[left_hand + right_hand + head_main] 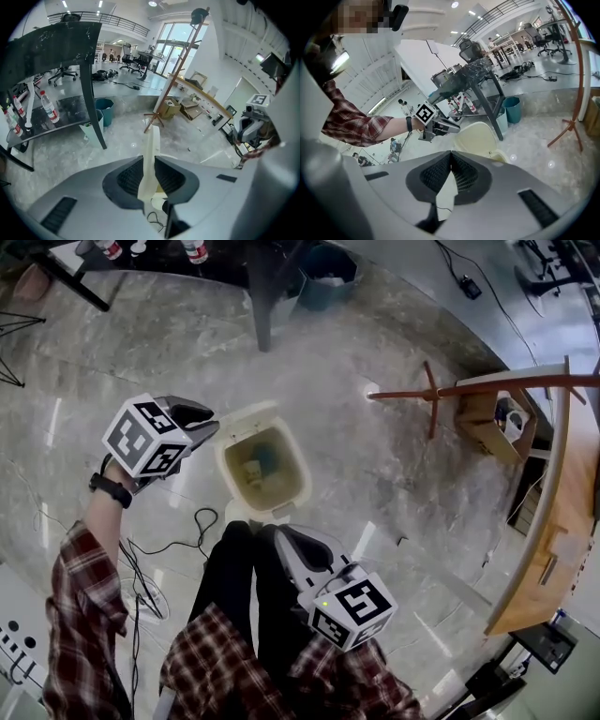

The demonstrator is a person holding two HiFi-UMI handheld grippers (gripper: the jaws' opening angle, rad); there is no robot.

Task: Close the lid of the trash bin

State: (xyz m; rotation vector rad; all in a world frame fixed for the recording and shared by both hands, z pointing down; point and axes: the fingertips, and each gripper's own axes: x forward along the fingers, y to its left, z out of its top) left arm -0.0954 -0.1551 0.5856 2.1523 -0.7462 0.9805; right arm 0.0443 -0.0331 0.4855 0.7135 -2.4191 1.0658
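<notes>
A cream trash bin (228, 470) stands open on the marble floor, with some rubbish inside. Its lid (251, 412) stands upright at the far side. In the left gripper view the lid (151, 150) shows edge-on, running between the jaws, which press it from both sides. My left gripper (212, 428) is at the lid's left edge, shut on it; the right gripper view shows the left gripper (449, 125) touching the lid (477, 138). My right gripper (281, 533) hovers at the bin's near side above my legs, its jaws (451, 157) shut with nothing between them.
A black table (264, 282) with bottles (48, 107) and a teal bucket (328, 274) stand beyond the bin. To the right are a wooden coat stand (432, 396), a cardboard box (491, 424) and a curved wooden counter (555, 512). Cables (192, 526) lie at the left.
</notes>
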